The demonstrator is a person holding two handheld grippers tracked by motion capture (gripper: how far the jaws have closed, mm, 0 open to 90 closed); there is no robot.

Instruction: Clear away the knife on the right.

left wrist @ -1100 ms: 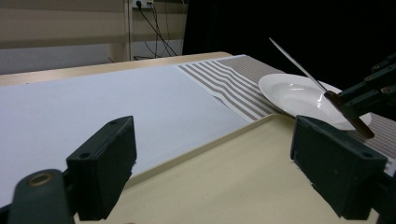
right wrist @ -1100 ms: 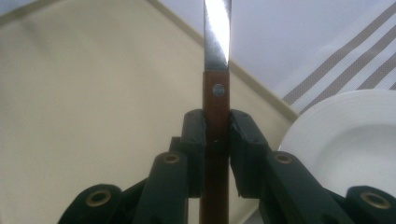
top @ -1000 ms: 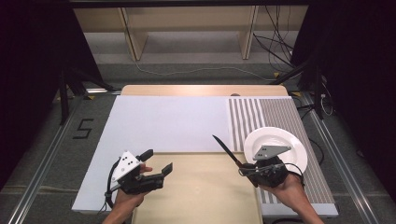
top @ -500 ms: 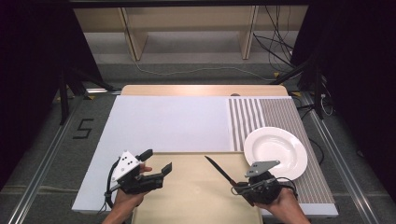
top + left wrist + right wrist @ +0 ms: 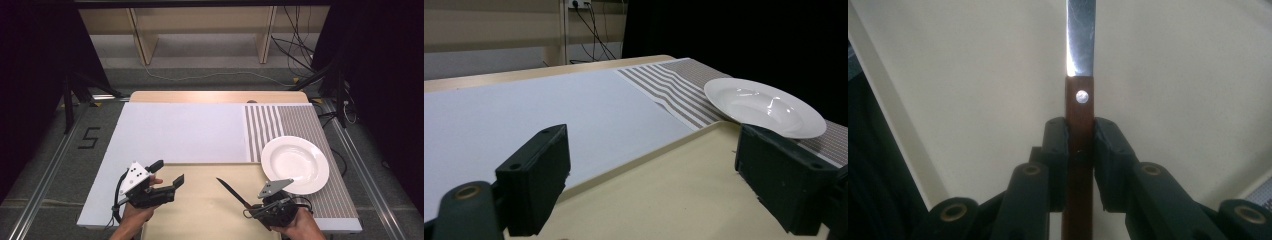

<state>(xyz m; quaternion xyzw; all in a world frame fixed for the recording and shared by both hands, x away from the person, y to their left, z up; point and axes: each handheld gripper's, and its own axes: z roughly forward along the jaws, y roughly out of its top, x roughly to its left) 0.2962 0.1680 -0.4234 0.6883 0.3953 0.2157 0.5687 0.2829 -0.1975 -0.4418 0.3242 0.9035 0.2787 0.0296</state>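
My right gripper (image 5: 250, 209) is shut on the brown wooden handle of a knife (image 5: 231, 192), near the table's front edge. The blade points away and to the left, over a beige board (image 5: 200, 215). In the right gripper view the two pads clamp the handle (image 5: 1079, 110) just behind its rivet, and the steel blade (image 5: 1081, 35) runs upward over the board. My left gripper (image 5: 168, 172) hovers over the board's near left corner, open, with nothing between its jaws (image 5: 651, 175). A white plate (image 5: 295, 164) lies on the striped mat to the right.
A white mat (image 5: 185, 130) covers the table's left and middle; a striped mat (image 5: 290, 122) covers the right. The plate (image 5: 764, 105) touches the beige board's far right corner. Cables and shelf legs lie on the floor beyond the table's far edge.
My right gripper has carried the knife from beside the plate leftward and toward the near edge, lower over the beige board. The left gripper has stayed put.
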